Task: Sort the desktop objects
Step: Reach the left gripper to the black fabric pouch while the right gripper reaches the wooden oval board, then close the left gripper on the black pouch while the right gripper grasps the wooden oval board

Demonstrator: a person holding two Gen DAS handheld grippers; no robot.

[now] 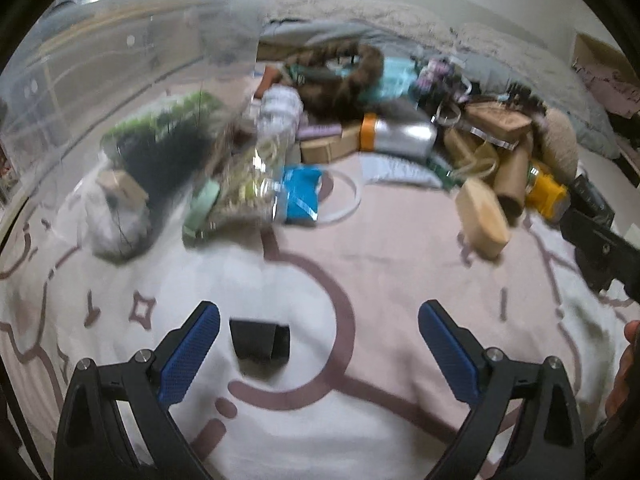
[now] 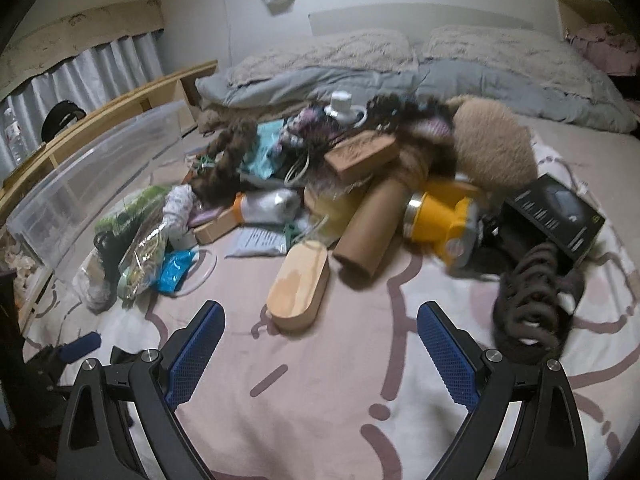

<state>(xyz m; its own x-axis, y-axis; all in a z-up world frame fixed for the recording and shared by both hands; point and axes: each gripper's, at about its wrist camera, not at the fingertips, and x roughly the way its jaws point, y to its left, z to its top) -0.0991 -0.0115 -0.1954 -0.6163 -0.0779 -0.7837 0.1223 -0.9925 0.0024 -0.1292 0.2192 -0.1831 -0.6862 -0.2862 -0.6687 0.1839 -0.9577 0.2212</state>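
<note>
Both the left gripper (image 1: 319, 334) and right gripper (image 2: 320, 334) hang wide open and empty, seemingly choosing from the jumbled pile ahead, the oval pale wooden box (image 2: 298, 290) lying just beyond the right fingertips.

Bedspread (image 2: 320, 400): pale pink and white with mauve-brown outline drawings, including a four-point star. Gripper pads (image 2: 196, 356): blue, dotted texture, on black arms. Oval box (image 2: 298, 286) near the bedspread's middle: light wood, unpatterned. Cardboard tube (image 2: 370, 226): plain brown. Bottle (image 2: 440, 216): yellow with a silver band. Flat box (image 2: 556, 216) toward the right edge: black with a grey mouse picture. Coiled cord (image 2: 528, 304): dark brown. Packet (image 2: 174, 270) toward the left edge: bright blue. Storage bin (image 2: 80, 184): clear. Plush cushion (image 2: 494, 148): tan. Pillows (image 2: 520, 52) at the far edge: beige over grey.
</note>
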